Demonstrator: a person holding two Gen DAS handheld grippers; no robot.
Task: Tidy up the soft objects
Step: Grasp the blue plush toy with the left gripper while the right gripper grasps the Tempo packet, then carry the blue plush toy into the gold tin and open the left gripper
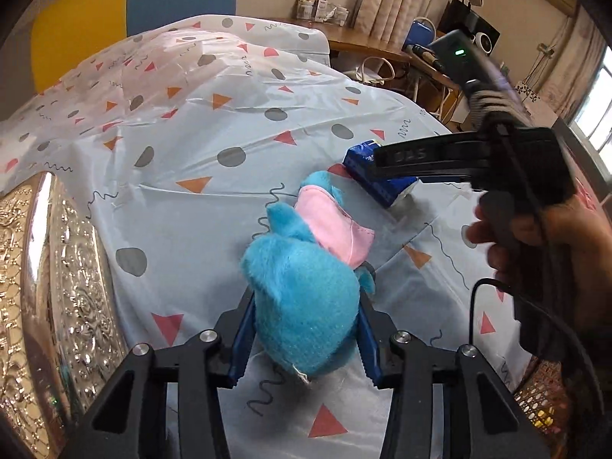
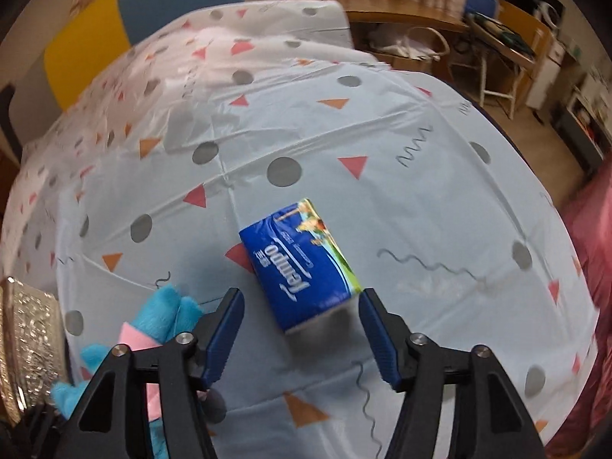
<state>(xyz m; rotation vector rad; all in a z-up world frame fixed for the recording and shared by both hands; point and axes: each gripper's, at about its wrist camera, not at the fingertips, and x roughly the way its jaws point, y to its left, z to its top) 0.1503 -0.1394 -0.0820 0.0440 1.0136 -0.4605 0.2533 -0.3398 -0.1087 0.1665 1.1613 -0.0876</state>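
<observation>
The left gripper (image 1: 306, 329) reaches forward low over the table, its blue pads pressed into both sides of the blue plush toy (image 1: 302, 306) — it holds the toy, whose pink patch points away from the camera. The right gripper (image 2: 302, 329), gripped by a hand (image 1: 543, 244) at the right edge of the left view, angles down with its jaws spread wide and nothing between them. Just beyond its fingertips lies the blue tissue pack (image 2: 300, 264) on the patterned tablecloth (image 2: 344, 134), printed "Tempo". An embossed silver tray (image 1: 46, 287) sits at the left; further back, a yellow and blue chair (image 1: 134, 4).
</observation>
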